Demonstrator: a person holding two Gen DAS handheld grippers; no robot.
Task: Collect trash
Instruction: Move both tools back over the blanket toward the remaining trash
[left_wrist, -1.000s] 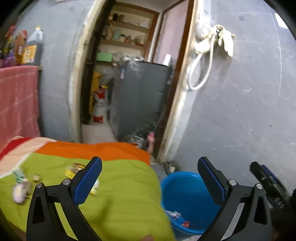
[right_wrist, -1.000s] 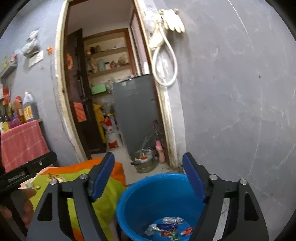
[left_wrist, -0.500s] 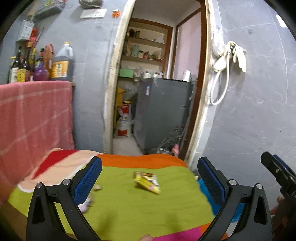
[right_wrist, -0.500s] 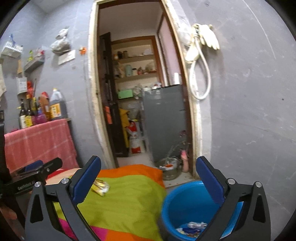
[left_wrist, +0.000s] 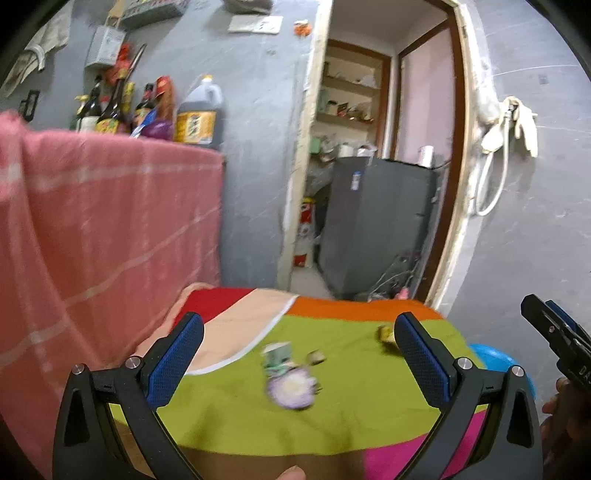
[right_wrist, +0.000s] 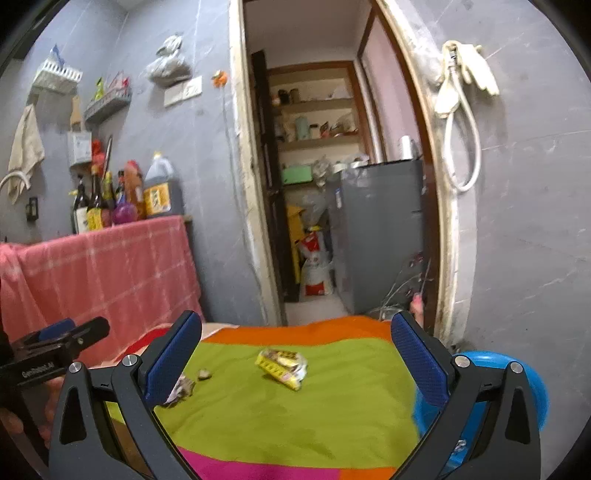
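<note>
A green, orange and pink cloth covers the table (left_wrist: 354, 417) (right_wrist: 332, 413). Trash lies on it: a yellow wrapper (right_wrist: 282, 363) (left_wrist: 385, 334), a purple-white round scrap (left_wrist: 291, 387), a crumpled grey wrapper (right_wrist: 181, 391) and a small scrap (right_wrist: 203, 374). A blue bucket (right_wrist: 517, 380) (left_wrist: 495, 360) stands at the table's right edge. My left gripper (left_wrist: 295, 362) is open and empty, over the purple scrap. My right gripper (right_wrist: 295, 365) is open and empty, facing the yellow wrapper.
A pink towel (left_wrist: 92, 240) hangs at the left under a shelf with bottles (right_wrist: 122, 199). An open doorway with a grey cabinet (right_wrist: 376, 232) lies behind the table. Grey wall at the right carries a hose and gloves (right_wrist: 461, 110).
Both grippers have swung left from the blue bucket to over the table. The trash on the cloth has come between the fingers. Both stay open.
</note>
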